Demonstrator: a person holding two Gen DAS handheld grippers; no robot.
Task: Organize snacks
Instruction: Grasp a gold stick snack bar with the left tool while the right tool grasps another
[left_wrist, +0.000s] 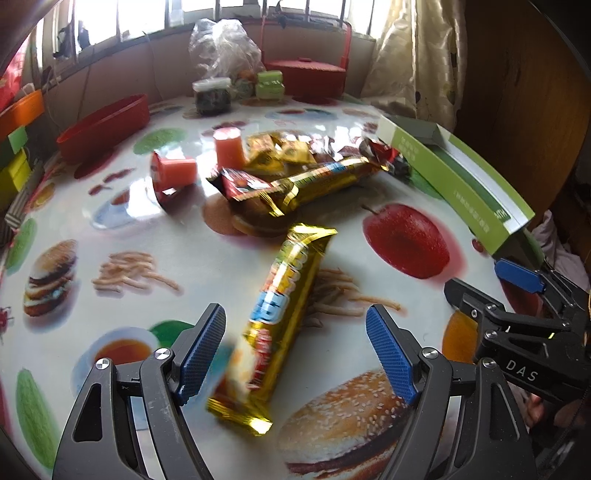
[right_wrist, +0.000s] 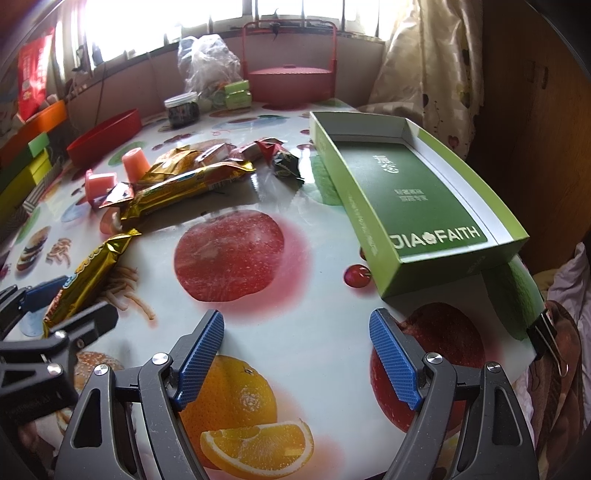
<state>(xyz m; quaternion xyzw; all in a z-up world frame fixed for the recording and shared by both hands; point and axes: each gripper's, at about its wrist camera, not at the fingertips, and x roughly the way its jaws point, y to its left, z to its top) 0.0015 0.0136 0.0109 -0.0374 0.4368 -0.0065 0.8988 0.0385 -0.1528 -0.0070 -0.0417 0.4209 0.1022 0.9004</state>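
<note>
Barely begun, I judge: my left claw (left_wrist: 295, 354) gapes wide around a gold biscuit pack (left_wrist: 280, 332), right claw (right_wrist: 297, 362) wide and holding nothing, green box (right_wrist: 417, 199) unfilled.

Gold, perhaps blue-banded snack bar (left_wrist: 284, 328); green box (right_wrist: 413, 199).

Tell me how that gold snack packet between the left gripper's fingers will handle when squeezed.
The gold snack packet has a glossy foil wrapper, so it may slip against the left gripper. It looks long and thin, probably light, and likely to bend or crinkle. It lies flat, so it probably won't roll.
</note>
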